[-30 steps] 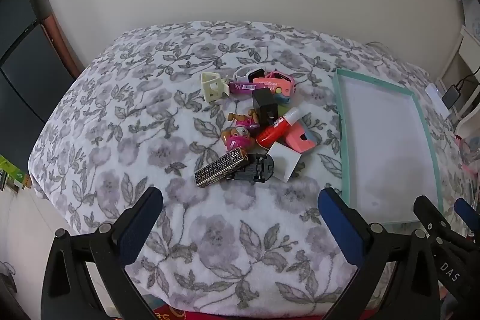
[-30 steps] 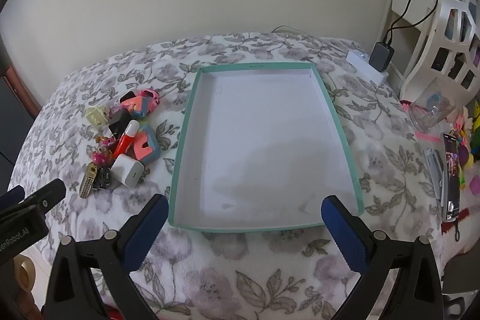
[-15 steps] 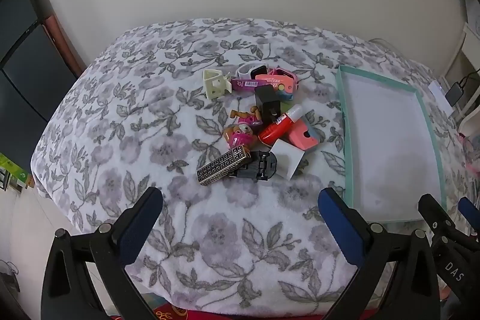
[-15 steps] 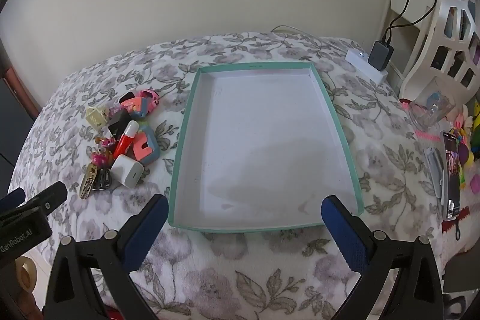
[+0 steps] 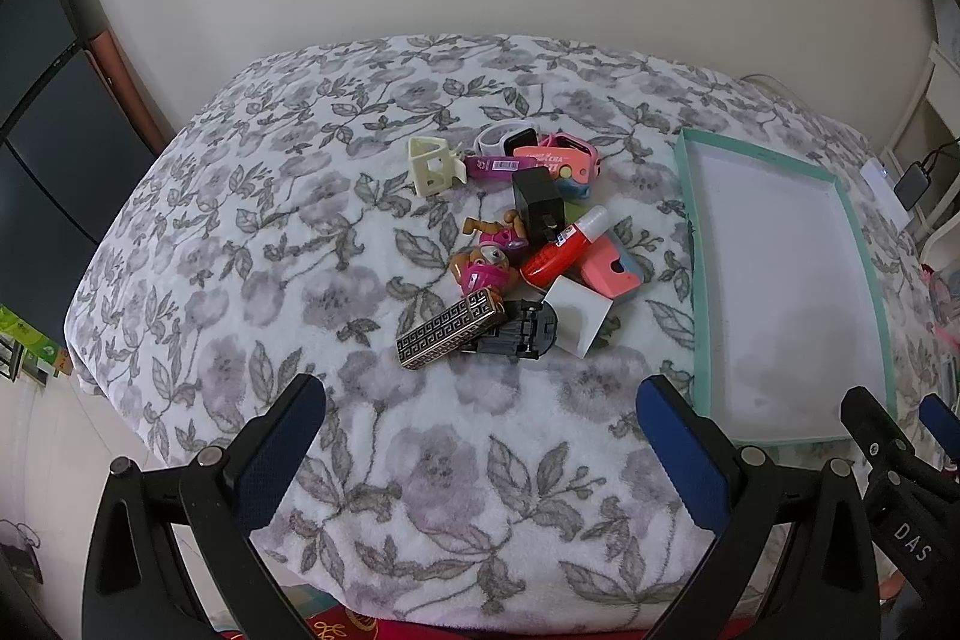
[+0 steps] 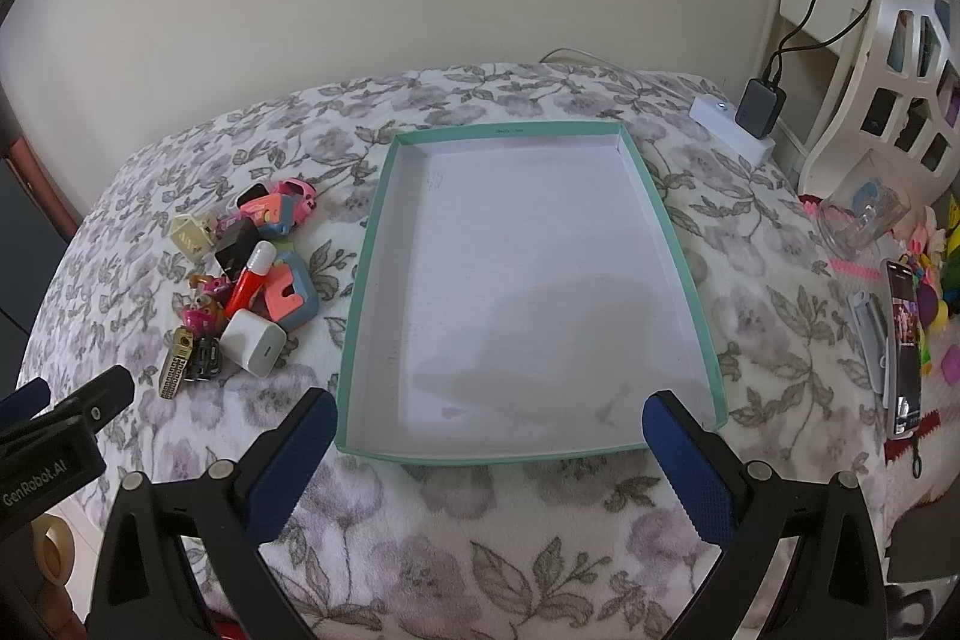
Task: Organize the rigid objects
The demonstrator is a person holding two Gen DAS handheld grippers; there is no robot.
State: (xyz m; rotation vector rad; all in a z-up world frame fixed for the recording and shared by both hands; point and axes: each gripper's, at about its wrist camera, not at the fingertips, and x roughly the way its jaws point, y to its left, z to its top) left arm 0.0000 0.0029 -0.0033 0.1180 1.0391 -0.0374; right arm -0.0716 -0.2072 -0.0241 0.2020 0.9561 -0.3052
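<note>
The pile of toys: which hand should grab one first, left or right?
Left, probably. The left gripper is open and faces the pile straight ahead. The right gripper, also open, faces the empty teal tray, and the pile sits off to its left side.

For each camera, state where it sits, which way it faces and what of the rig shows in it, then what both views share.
Left wrist: sits on the left gripper, facing forward over the bed at the pile of small objects; its own two open blue-padded fingers show, with the right gripper at the lower right edge.
Right wrist: sits on the right gripper, facing the teal-rimmed tray; its own open fingers show, with the left gripper at the lower left edge.
Shared: tray, pile, floral blanket.
</note>
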